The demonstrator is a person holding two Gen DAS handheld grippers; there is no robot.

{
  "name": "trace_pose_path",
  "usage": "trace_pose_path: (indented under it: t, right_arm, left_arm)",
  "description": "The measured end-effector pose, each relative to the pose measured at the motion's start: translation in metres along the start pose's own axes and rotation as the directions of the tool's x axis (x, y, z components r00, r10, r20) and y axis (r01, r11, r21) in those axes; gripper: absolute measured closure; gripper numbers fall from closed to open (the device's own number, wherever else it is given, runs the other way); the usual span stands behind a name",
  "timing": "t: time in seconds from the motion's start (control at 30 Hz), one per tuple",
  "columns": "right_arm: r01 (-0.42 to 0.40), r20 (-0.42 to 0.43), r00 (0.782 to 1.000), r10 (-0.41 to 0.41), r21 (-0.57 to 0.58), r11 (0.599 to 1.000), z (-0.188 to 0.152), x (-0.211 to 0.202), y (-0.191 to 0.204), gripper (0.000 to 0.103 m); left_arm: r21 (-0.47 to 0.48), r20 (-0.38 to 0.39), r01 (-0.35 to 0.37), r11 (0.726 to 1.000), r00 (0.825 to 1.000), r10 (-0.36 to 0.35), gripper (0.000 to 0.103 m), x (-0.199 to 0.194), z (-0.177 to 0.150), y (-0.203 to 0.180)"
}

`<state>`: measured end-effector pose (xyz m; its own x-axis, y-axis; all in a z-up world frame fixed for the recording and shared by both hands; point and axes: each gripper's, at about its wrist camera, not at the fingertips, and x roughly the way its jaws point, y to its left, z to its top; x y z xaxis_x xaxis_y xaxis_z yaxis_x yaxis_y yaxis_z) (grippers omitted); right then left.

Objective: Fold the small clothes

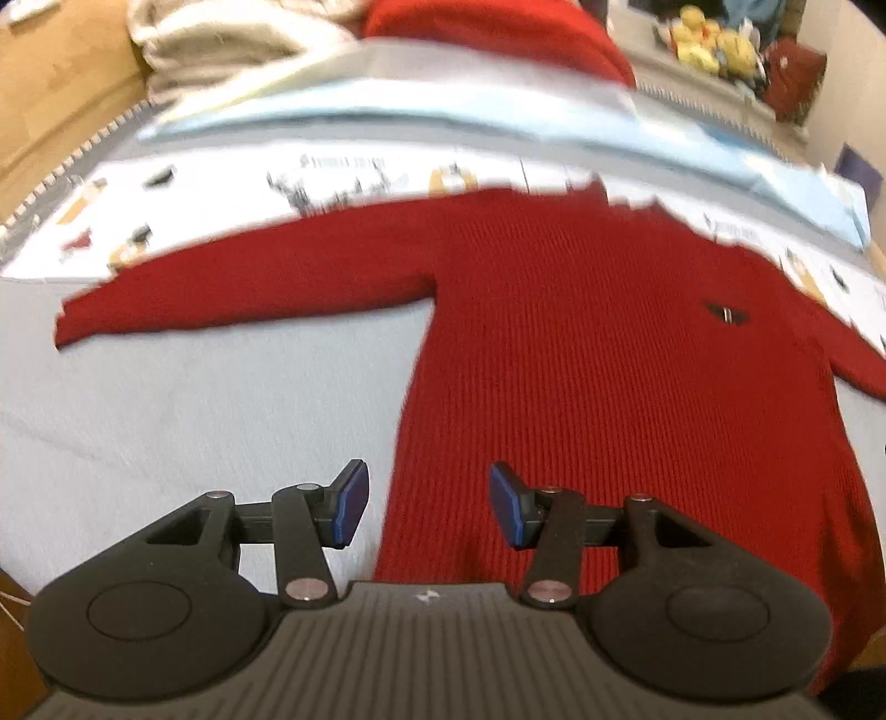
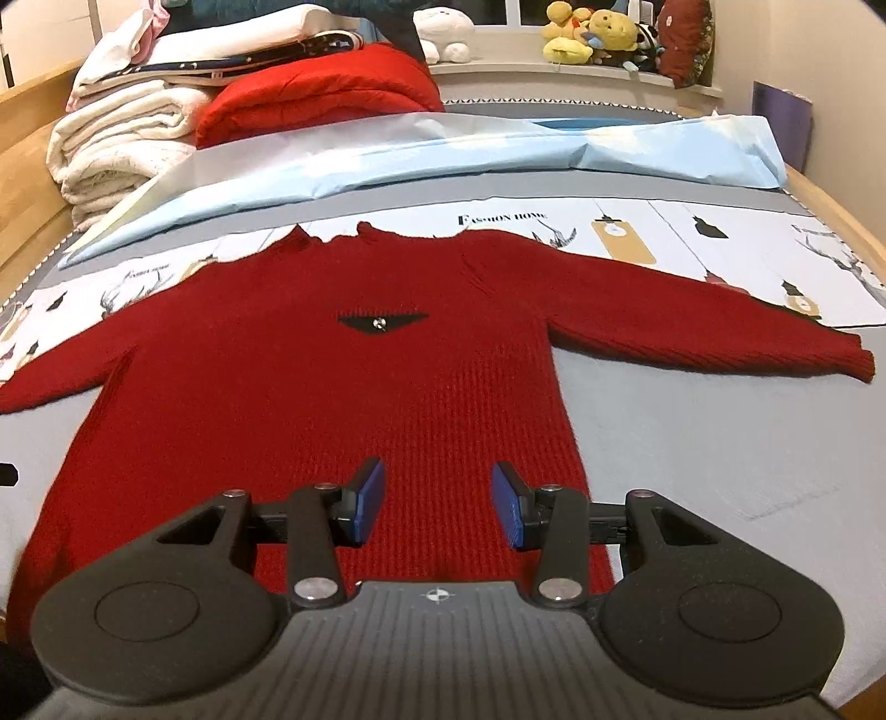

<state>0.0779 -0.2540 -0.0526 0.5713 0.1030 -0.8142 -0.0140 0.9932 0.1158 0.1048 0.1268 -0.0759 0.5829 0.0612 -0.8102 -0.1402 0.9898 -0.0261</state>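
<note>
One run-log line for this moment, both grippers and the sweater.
left gripper: open, empty | right gripper: open, empty | red sweater: flat on bed, sleeves spread, unfolded

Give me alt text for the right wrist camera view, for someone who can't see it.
A red knit sweater lies flat on a bed, sleeves spread, with the right gripper open and empty above its lower part. Behind it are a pale blue sheet, folded white blankets and plush toys on a sill.
</note>
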Motion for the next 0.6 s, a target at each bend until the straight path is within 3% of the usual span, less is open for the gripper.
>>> trace_pose_path:
  t: [0.13, 0.4, 0.5, 0.6]
  right_arm:
    - [-0.018, 0.037, 0.999, 0.017, 0.03, 0.999, 0.007, -0.004, 0.003, 0.059]
    - [0.051, 0.11, 0.992, -0.054, 0.025, 0.998, 0.02, -0.011, 0.007, 0.058]
    - [0.071, 0.132, 0.989, -0.07, 0.001, 0.998, 0.026, -0.015, 0.012, 0.058]
    - [0.087, 0.134, 0.988, -0.082, -0.034, 0.996, 0.047, -0.023, 0.024, 0.059]
  left_arm:
    - [-0.013, 0.128, 0.0, 1.0, 0.992, 0.002, 0.05, -0.021, 0.032, -0.001]
    - [-0.056, 0.323, 0.0, 0.998, 0.946, 0.018, 0.05, -0.013, 0.125, 0.003]
    - [-0.088, 0.294, -0.002, 0.996, 0.955, 0.028, 0.05, 0.016, 0.132, 0.021]
    - [-0.166, 0.175, -0.087, 0.982, 0.978, 0.116, 0.052, 0.051, 0.135, 0.046]
